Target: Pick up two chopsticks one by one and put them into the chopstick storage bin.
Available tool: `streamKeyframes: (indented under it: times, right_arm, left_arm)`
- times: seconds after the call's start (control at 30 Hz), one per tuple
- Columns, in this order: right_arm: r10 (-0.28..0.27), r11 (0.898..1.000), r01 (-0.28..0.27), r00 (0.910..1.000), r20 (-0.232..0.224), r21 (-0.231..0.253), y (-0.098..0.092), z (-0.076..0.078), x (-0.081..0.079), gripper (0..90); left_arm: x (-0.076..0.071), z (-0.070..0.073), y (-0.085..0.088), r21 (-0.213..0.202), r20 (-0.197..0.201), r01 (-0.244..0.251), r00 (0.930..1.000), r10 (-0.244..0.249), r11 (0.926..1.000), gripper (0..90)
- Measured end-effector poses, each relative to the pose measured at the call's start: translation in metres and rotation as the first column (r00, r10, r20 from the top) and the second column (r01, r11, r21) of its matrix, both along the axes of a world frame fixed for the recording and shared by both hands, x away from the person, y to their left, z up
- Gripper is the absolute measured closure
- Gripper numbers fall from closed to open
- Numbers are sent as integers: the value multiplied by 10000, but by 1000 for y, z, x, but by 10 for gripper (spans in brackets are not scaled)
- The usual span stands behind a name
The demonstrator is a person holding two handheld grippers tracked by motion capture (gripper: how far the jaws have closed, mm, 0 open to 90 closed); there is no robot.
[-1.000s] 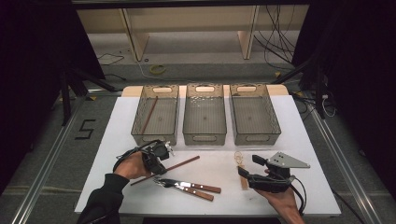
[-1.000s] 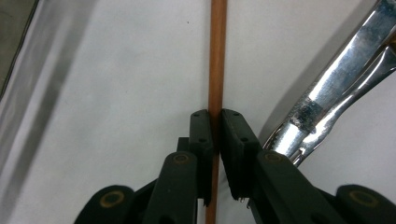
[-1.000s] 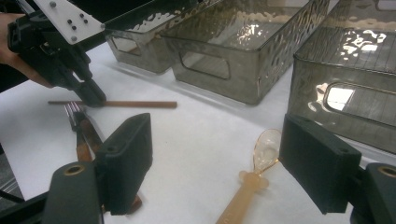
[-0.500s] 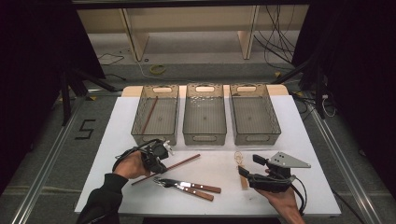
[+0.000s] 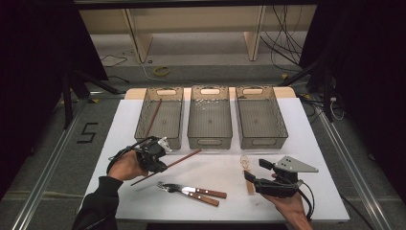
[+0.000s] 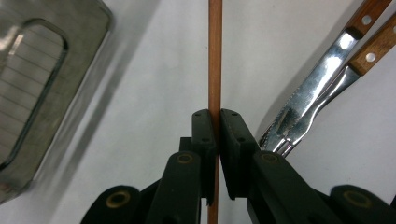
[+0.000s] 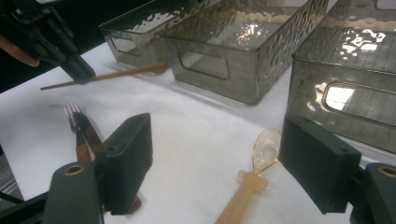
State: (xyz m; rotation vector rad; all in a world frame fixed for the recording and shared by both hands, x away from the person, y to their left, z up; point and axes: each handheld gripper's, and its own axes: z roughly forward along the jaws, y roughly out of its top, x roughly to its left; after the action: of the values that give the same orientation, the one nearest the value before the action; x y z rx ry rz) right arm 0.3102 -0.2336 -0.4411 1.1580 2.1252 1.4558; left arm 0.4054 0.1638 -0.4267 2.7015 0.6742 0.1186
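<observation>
My left gripper point(image 6: 215, 128) is shut on a thin brown chopstick point(image 6: 215, 56), pinched between its two black pads. In the high view that gripper point(image 5: 159, 165) holds the chopstick point(image 5: 184, 158) slanted just above the white table, near the front of the left bin point(image 5: 143, 112). My right gripper point(image 7: 222, 163) is open, with an amber plastic spoon point(image 7: 261, 151) lying on the table between its pads, untouched. From above, the right gripper point(image 5: 256, 170) sits at the front right beside the spoon point(image 5: 245, 160).
Three smoked clear bins stand in a row at the back; the left one holds another chopstick point(image 5: 153, 117), the middle bin point(image 5: 209, 139) and right bin point(image 5: 282, 127) look bare. A wood-handled fork and knife point(image 5: 194, 191) lie together at the front centre.
The left gripper has risen a little with the chopstick, whose far end now sits higher, near the bins. The right gripper has stayed where it was.
</observation>
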Motion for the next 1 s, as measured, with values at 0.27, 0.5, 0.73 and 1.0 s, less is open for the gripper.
streamKeyframes:
  times: [0.27, 0.5, 0.73, 1.0]
  right_arm:
    - [8, 10000, -8, 10000, -13, -8, 0, 0, 0, 266]
    - [-1, 10000, 1, 10000, -20, 3, 0, 0, 0, 265]
    - [0, 10000, 0, 10000, -10, -7, 1, -1, 0, 266]
    - [-14, 10000, 14, 10000, -47, -20, 1, -1, 1, 266]
  left_arm:
    - [2, 12, 9, -722, 360, -379, 9985, 405, 9967, 843]
    - [6, 23, 16, -1472, 774, -1185, 9884, 1309, 9820, 843]
    - [12, 32, 25, -2132, 917, -1719, 9765, 1949, 9618, 843]
    - [23, 39, 36, -2415, 937, -2073, 9674, 2354, 9480, 843]
